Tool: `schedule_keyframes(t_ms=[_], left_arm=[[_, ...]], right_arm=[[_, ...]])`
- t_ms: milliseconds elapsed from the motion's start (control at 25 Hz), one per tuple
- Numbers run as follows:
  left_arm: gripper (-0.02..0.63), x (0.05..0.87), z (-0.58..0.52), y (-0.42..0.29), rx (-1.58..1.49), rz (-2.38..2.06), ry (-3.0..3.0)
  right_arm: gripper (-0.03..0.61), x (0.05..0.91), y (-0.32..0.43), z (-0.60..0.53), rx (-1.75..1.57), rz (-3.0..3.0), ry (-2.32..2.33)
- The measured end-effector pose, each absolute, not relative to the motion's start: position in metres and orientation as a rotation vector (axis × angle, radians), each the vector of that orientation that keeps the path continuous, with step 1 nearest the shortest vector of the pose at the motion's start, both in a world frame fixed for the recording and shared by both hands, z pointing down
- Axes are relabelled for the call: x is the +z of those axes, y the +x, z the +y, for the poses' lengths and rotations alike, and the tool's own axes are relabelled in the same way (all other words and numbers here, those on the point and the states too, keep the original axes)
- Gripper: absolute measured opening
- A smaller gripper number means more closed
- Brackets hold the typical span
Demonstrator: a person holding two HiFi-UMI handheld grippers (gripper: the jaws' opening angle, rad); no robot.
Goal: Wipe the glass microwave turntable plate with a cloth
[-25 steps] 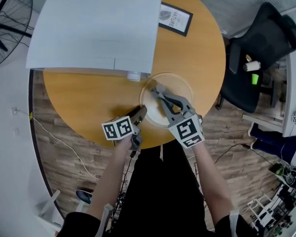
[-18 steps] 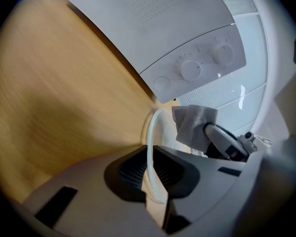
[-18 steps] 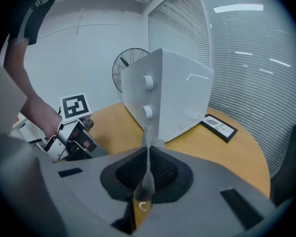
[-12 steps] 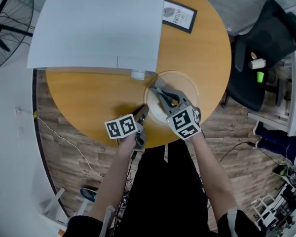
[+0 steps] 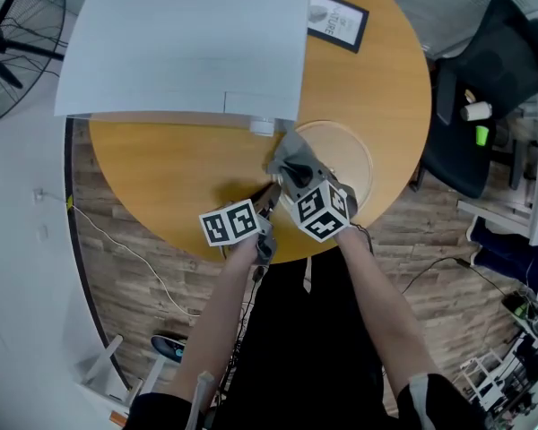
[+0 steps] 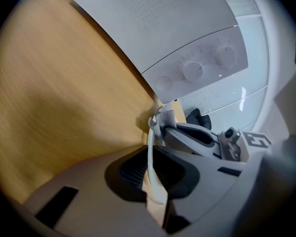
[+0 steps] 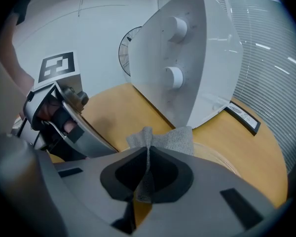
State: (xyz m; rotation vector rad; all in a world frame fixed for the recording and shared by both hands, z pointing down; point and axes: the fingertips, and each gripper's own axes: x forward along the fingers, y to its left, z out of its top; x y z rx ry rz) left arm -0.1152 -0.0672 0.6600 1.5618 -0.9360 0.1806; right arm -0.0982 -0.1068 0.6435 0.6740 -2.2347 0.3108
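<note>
The plate (image 5: 350, 155) lies on table (image 5: 161, 177), before microwave (image 5: 184, 43).

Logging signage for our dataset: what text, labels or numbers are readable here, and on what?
None can be read for certain.
Framed card on the table: print too small.
Microwave dial panel: no legible labels.
Marker cubes: square patterns, no words.
</note>
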Motion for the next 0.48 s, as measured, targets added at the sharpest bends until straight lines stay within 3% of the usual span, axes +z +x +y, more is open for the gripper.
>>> schedule_keyframes(t_ms=[480], left_arm=[[0.028,0.662,-0.066,-0.117,0.190,-0.967,1.549]], right_arm=[[0.021,0.650,-0.100,-0.073,0.380,-2.208,0.624]])
